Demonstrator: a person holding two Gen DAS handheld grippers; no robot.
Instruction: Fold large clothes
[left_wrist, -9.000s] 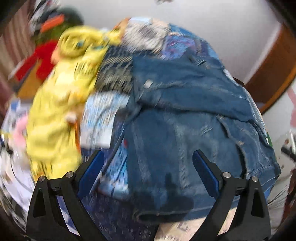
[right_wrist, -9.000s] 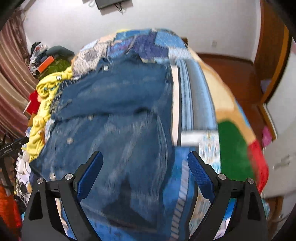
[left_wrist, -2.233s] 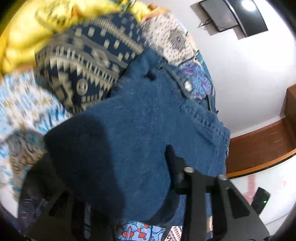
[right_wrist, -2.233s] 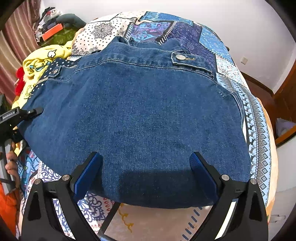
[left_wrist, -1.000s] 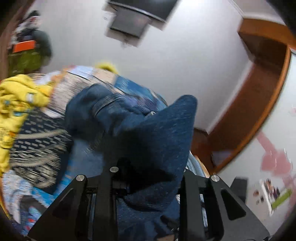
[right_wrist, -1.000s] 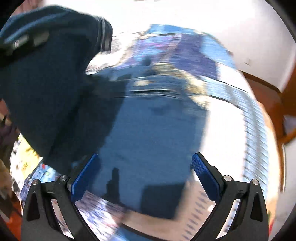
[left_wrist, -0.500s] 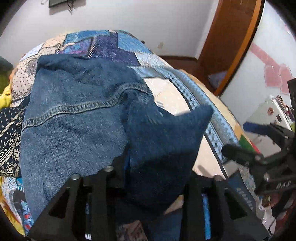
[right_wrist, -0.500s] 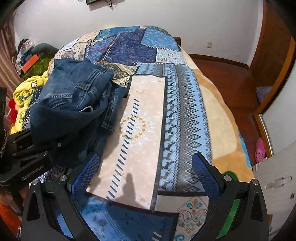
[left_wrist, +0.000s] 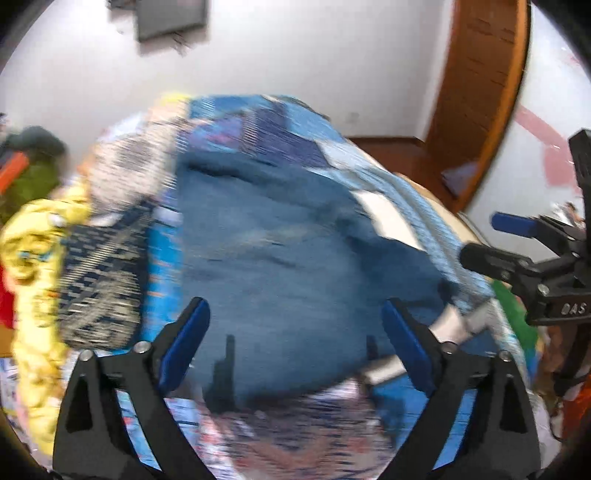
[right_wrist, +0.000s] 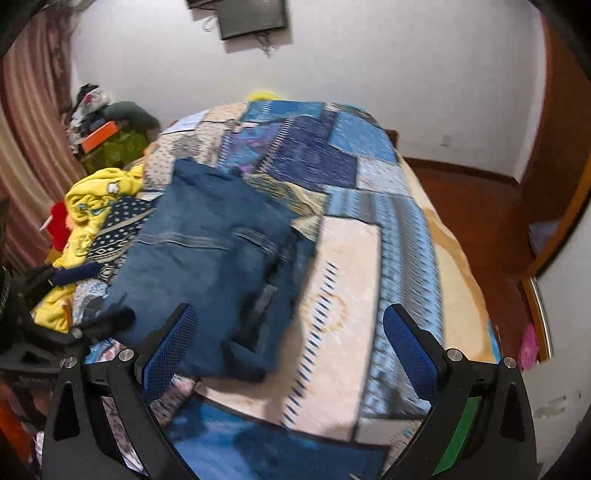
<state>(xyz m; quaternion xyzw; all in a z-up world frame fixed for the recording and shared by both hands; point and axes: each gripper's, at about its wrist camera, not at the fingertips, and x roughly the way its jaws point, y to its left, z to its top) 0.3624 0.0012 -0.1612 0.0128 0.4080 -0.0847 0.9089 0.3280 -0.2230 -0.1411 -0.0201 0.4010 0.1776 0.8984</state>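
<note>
Denim jacket (left_wrist: 280, 258) released, now ahead of spread left gripper (left_wrist: 295, 347).

Legible text: "DAS" | white letters on black body of right gripper (left_wrist: 517, 243), at 3 o'clock in left wrist view | remaining letters cut off by frame edge | right wrist view: nothing readable

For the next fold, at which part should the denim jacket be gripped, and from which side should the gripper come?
A judgement: grip the denim jacket at its near hem corner, the loose flap hanging toward the bed's front edge. That corner lies free and slightly raised, so a finger could slide under. The right gripper, open and nearest, can come in low from the front. The far collar end lies flat.
</note>
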